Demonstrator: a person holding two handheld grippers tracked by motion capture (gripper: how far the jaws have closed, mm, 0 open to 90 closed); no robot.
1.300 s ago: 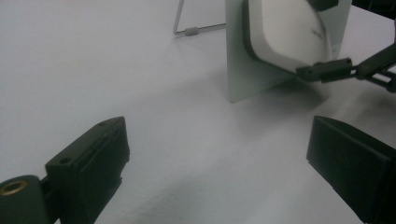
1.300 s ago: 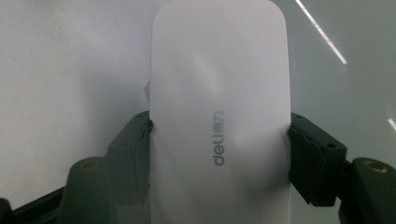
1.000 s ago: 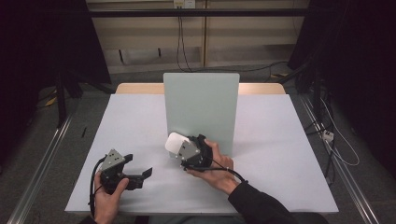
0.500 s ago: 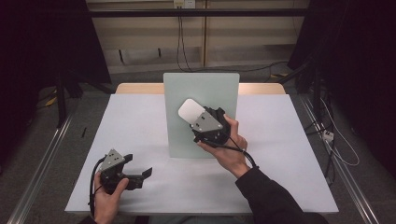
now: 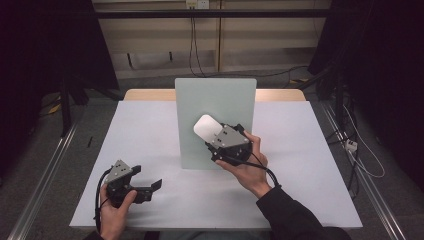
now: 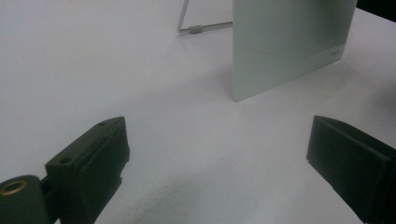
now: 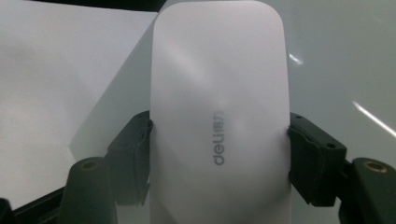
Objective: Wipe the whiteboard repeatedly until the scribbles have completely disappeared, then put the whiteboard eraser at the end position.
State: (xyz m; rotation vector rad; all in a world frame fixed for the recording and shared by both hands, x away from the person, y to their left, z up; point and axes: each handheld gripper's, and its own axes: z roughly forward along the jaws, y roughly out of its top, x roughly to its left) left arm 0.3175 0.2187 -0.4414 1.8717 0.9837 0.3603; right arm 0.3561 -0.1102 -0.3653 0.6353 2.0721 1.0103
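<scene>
Here the right gripper has its two black jaws pressed against the long sides of a white rounded eraser, gripping it about halfway along its length. In the right gripper view the eraser rises between the jaws, with grey "deli" lettering running along its face. The held eraser sits up off the table, its free end pointing toward the pale green upright board just ahead of the jaws; whether it touches the board cannot be told. The hand behind this gripper comes in from a dark sleeve.

The left gripper rests low over the white table, well apart from the right one, with its jaws spread wide and nothing between them. In the left gripper view only bare table lies between the jaws, and the board stands farther ahead and to the right of them, with a thin wire stand behind it.
</scene>
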